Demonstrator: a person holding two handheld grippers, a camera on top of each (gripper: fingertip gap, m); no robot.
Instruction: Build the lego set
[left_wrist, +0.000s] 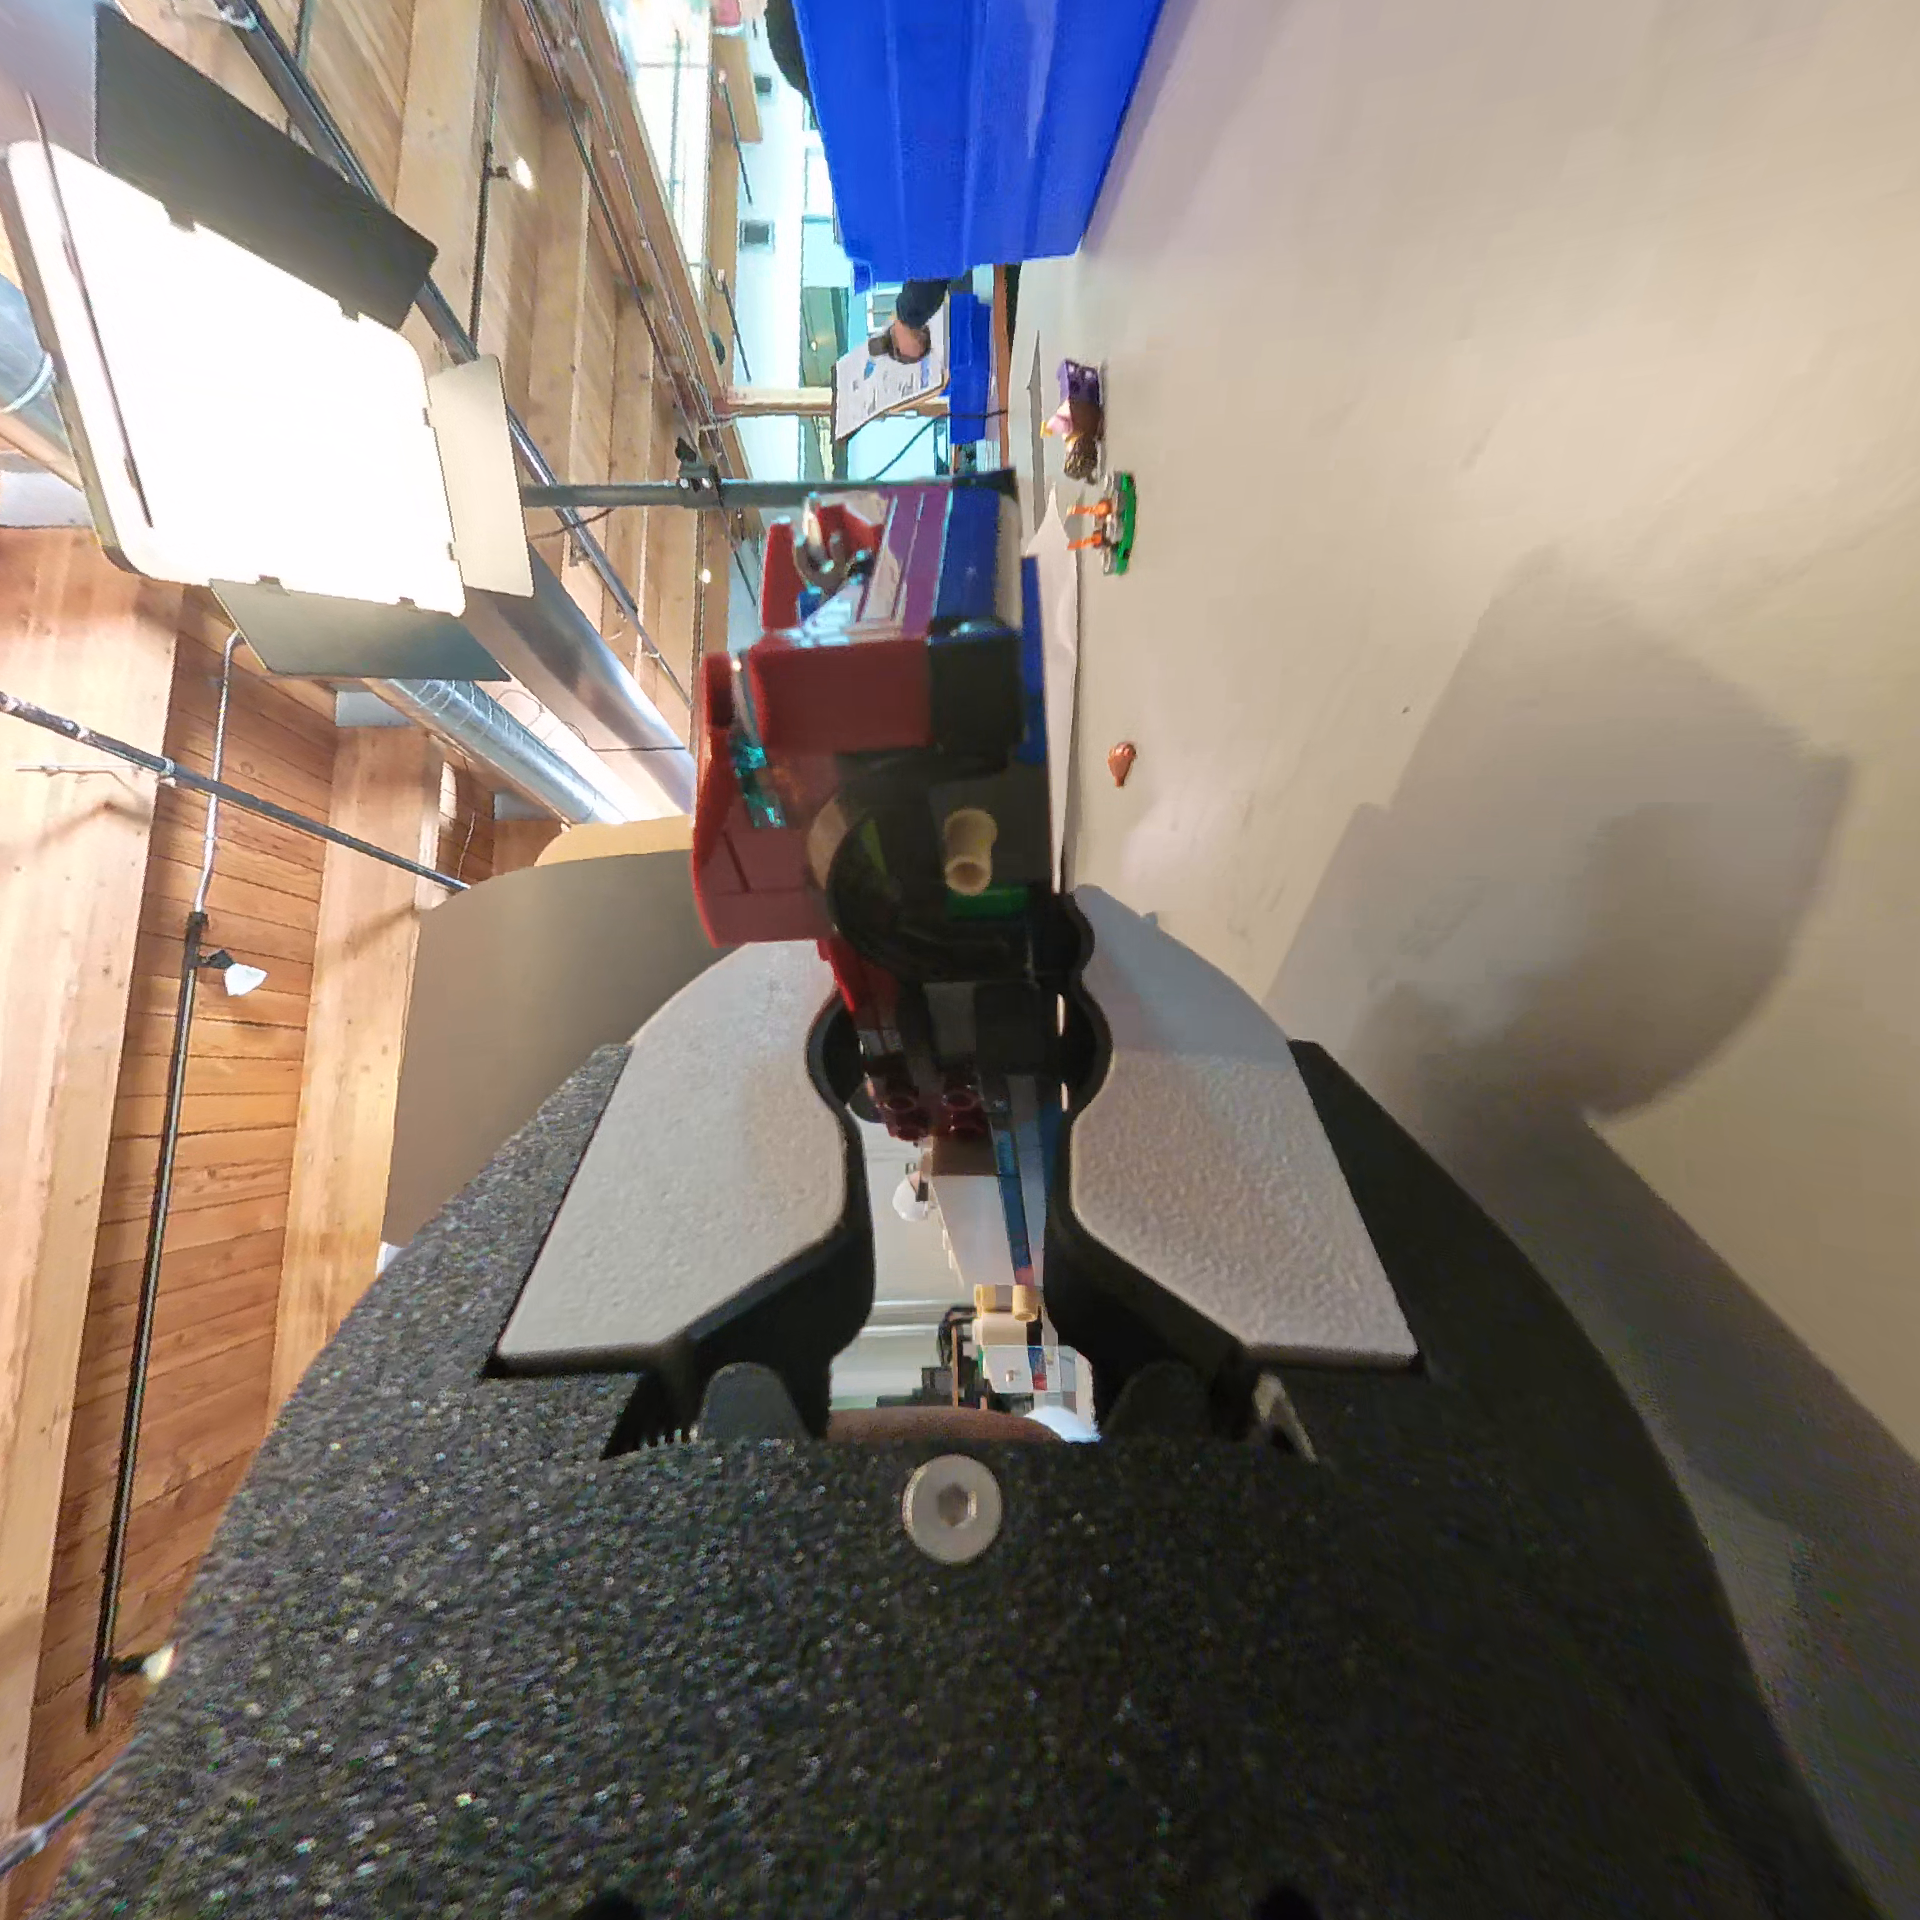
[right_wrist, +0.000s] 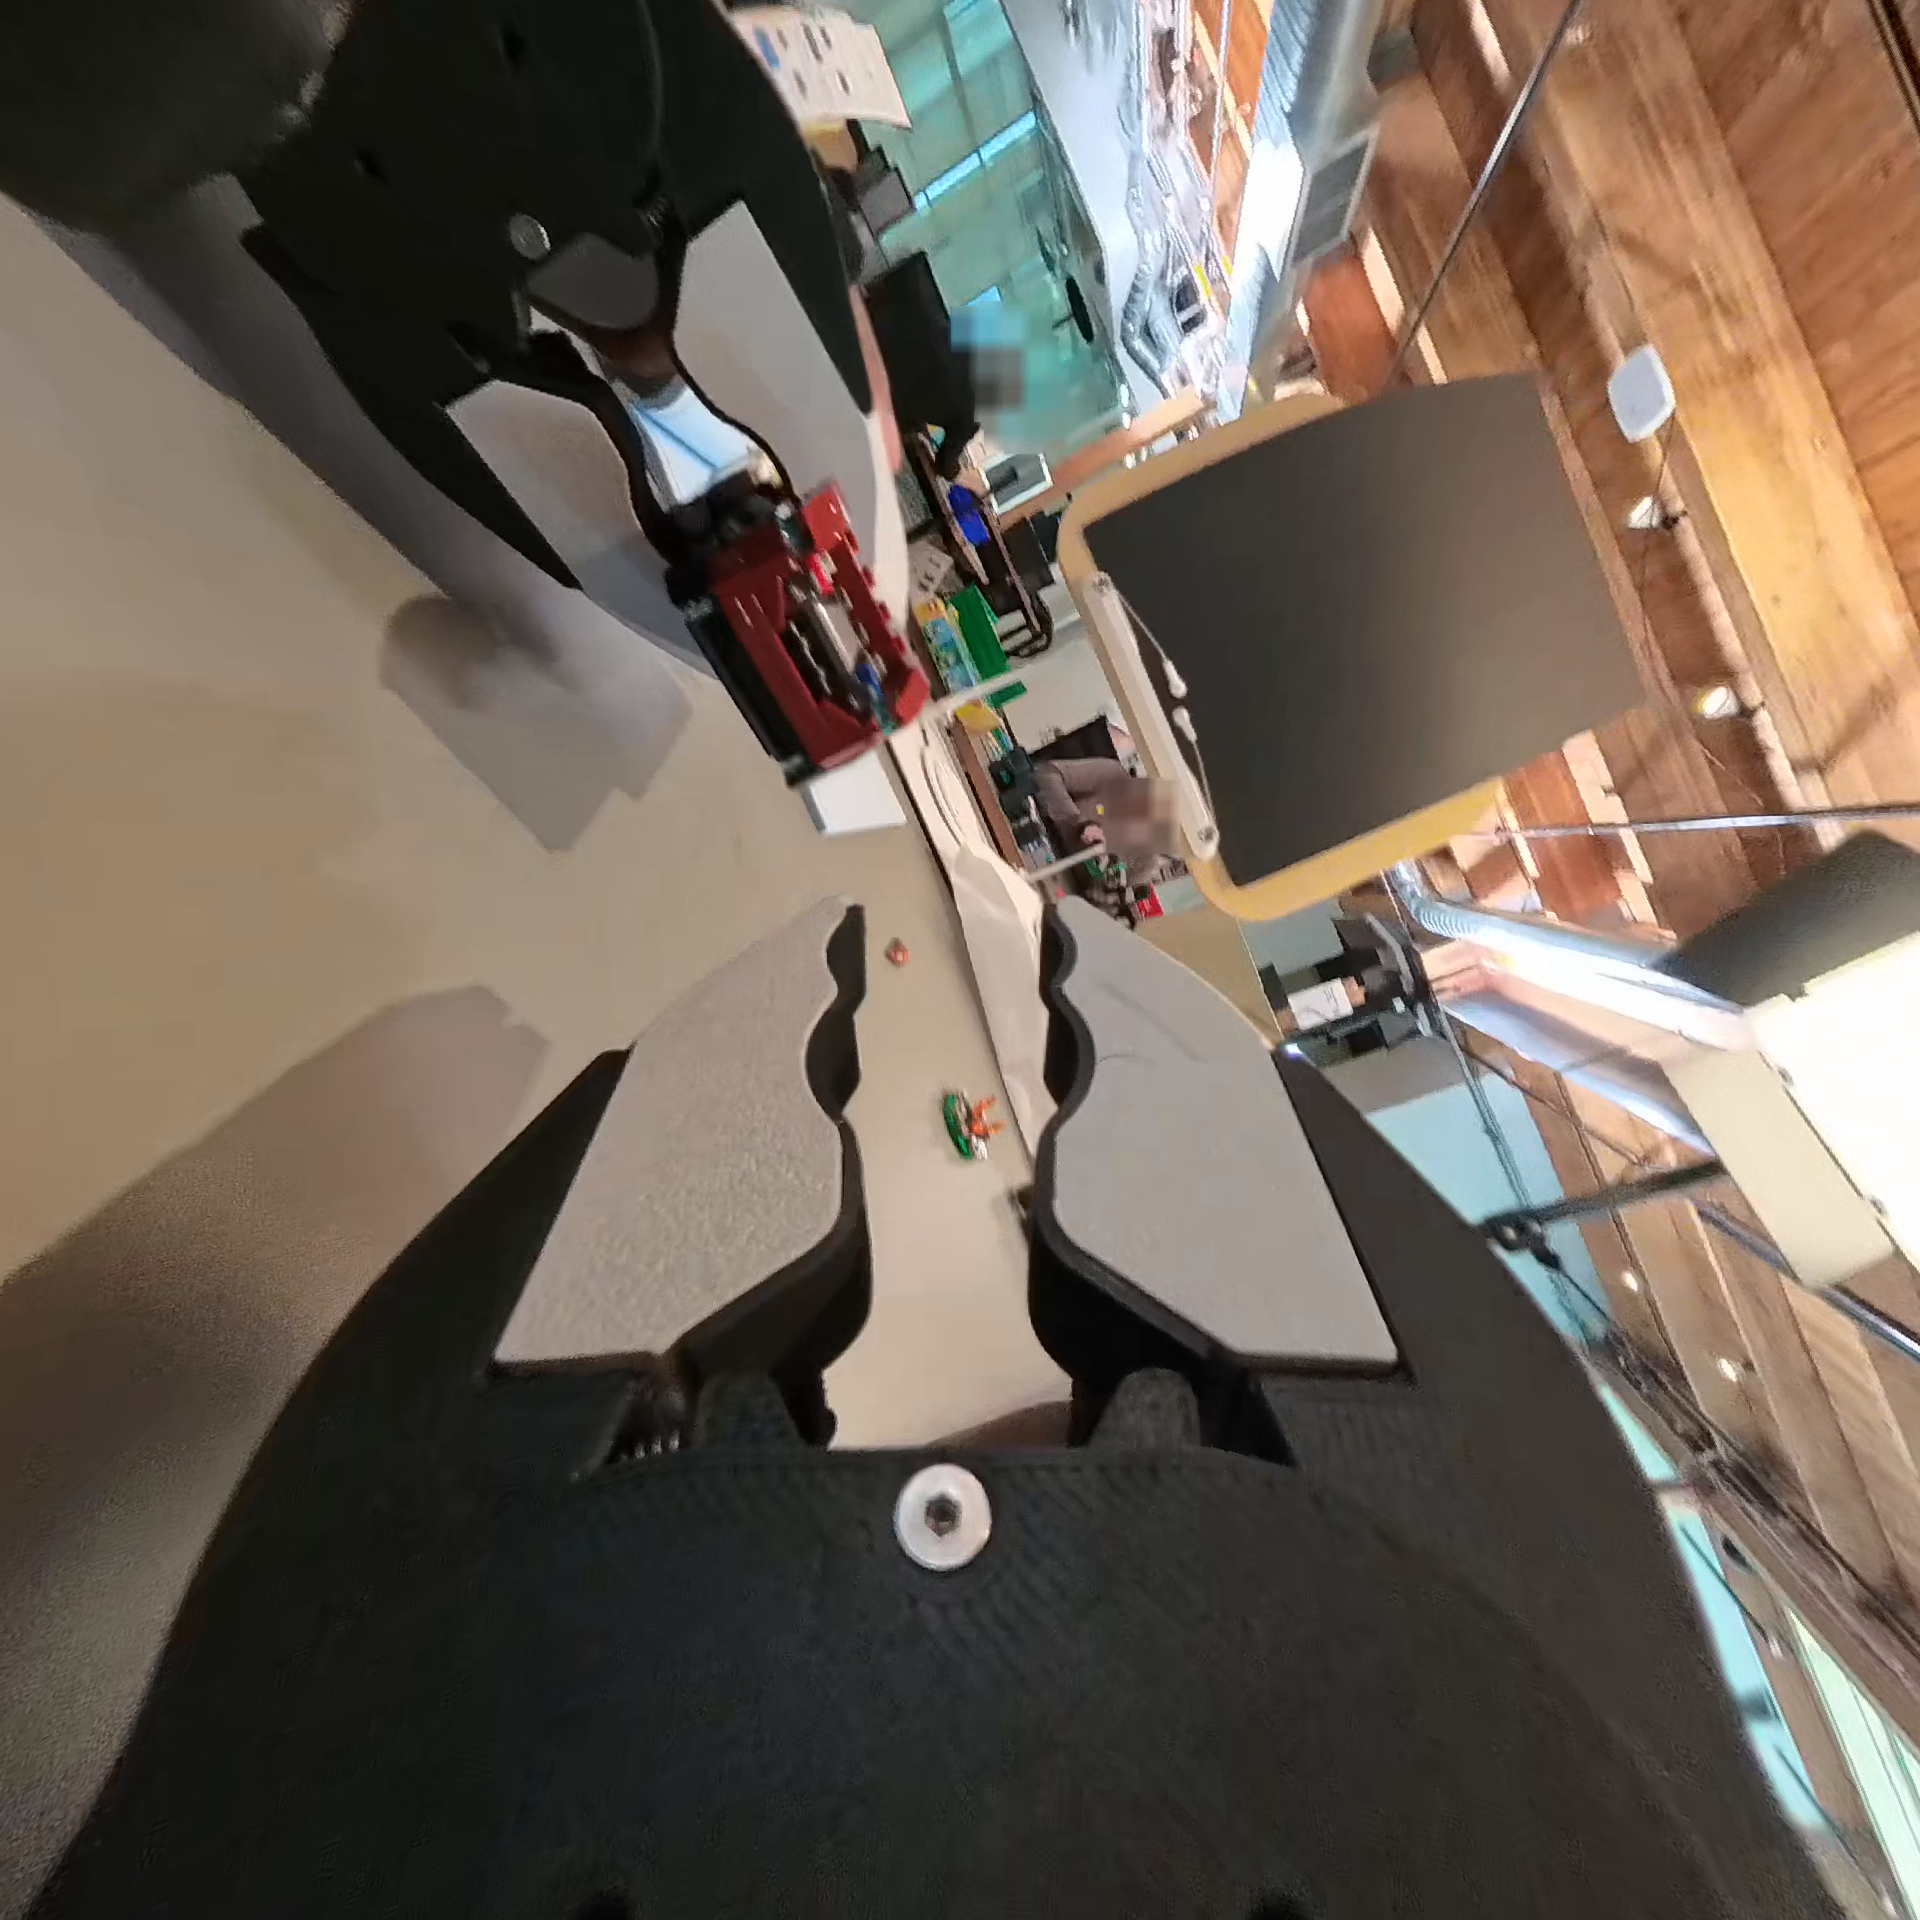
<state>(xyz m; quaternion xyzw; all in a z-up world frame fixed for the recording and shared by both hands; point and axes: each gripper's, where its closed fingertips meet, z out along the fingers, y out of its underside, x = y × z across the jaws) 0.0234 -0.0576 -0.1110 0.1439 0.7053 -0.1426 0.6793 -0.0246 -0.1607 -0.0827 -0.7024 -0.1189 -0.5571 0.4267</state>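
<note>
I hold my left gripper rolled on its side, level with the grey table, its jaws clamped on a red, black and blue brick-built model that juts out past the fingertips. My right gripper is tilted too and spread apart, pinching nothing, hovering over a small brown piece and a green-based piece with orange bits. Only the right view shows the model from outside, gripped by the other tool; only the left shows a blue bin and a small purple build.
</note>
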